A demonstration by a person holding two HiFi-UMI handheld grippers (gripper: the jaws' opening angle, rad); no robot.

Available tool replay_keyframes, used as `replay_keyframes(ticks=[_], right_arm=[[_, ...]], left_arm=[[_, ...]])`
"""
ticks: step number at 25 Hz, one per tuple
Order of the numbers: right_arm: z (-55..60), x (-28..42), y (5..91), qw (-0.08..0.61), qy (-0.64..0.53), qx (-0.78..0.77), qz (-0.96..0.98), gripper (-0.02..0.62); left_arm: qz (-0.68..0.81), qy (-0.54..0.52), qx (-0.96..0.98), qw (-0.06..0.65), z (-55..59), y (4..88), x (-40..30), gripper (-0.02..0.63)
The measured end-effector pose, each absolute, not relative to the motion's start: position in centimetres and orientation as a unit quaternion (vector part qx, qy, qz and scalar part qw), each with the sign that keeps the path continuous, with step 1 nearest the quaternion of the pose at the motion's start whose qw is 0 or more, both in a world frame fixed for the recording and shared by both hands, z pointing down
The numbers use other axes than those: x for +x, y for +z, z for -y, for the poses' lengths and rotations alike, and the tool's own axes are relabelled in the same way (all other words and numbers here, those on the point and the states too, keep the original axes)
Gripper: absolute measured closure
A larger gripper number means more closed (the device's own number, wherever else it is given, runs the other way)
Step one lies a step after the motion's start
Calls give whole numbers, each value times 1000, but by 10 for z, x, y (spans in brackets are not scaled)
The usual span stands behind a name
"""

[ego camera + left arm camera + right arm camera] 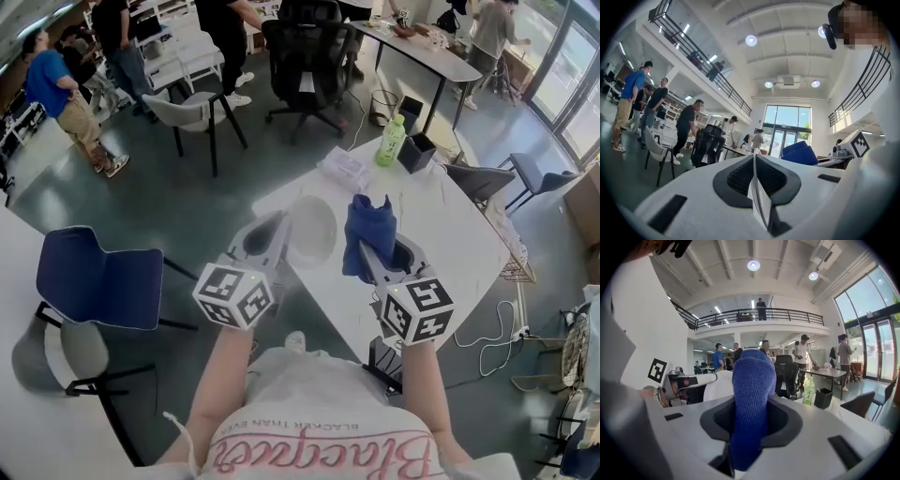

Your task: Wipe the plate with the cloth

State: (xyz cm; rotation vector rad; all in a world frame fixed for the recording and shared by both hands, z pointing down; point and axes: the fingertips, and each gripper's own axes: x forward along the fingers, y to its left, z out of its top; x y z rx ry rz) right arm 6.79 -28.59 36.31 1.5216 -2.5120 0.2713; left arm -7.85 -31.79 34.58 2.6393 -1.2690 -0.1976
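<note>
Left gripper (pixel 274 236) is pinching the rim of the stiff, probably slippery white round plate (pixel 317 230) at frame centre, while right gripper (pixel 375 258) is clamping the soft, limp blue knitted cloth (pixel 366 223) just beside it.

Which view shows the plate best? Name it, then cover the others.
The head view: the white plate shows its round face, clamped at the rim by the left gripper. The left gripper view shows only its thin edge between the jaws; the right gripper view, a sliver beside the blue cloth.
</note>
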Motion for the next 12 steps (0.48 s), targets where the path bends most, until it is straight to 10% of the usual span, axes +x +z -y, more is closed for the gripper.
replay_keyframes(ticks=[12], right_arm=[[282, 58, 370, 92, 81, 508, 852, 483]], left_arm=[[428, -73, 895, 104, 320, 341, -72, 589]])
